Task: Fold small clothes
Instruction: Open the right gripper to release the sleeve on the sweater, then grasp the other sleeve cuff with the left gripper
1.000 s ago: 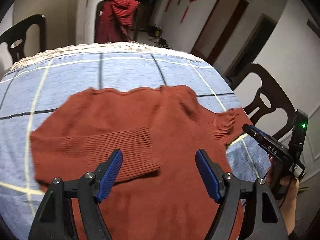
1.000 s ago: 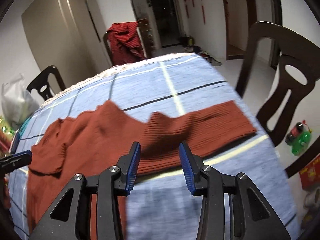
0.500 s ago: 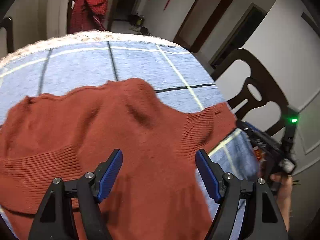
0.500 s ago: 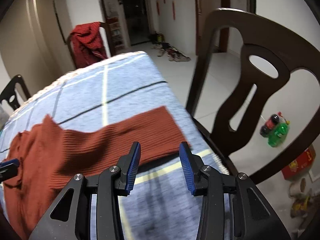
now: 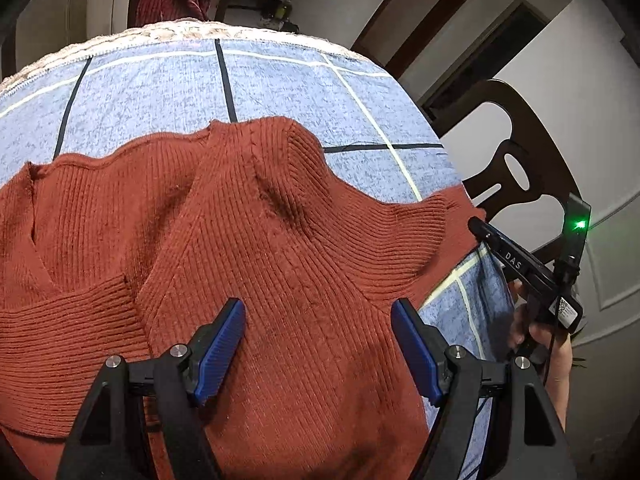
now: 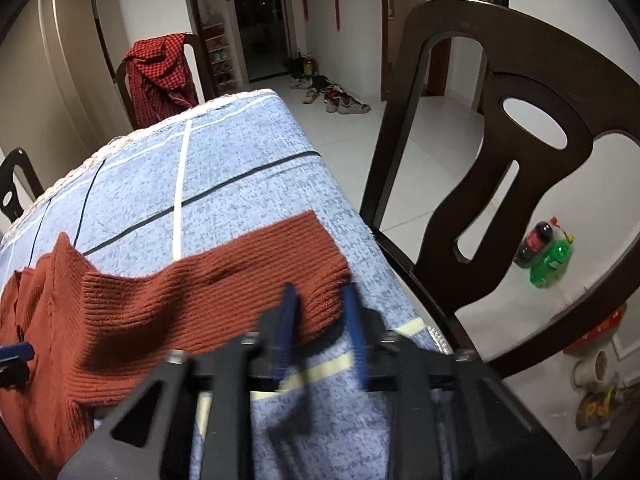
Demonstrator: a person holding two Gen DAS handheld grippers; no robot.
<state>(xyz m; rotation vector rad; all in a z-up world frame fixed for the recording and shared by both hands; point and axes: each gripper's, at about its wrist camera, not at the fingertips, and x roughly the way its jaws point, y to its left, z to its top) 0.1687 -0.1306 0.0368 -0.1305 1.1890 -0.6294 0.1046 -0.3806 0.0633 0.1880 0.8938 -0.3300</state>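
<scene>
A rust-red knit sweater (image 5: 256, 248) lies spread on the blue checked tablecloth (image 5: 280, 84). One sleeve is folded across its body at the left. The other sleeve (image 6: 224, 296) stretches to the table's right edge. My left gripper (image 5: 318, 344) is open and empty, hovering over the sweater's body. My right gripper (image 6: 320, 320) is open, with its jaws on either side of the sleeve cuff (image 6: 324, 284) at the table edge. It also shows in the left wrist view (image 5: 504, 252), at the sleeve end.
A dark wooden chair (image 6: 500, 152) stands close to the table's right edge. Another chair with a red checked garment (image 6: 160, 72) is at the far end. Bottles (image 6: 548, 252) and shoes (image 6: 340, 100) lie on the white floor.
My right gripper moved forward and right onto the sleeve cuff, its jaws now around it. The left gripper shifted right over the sweater's body and stayed open.
</scene>
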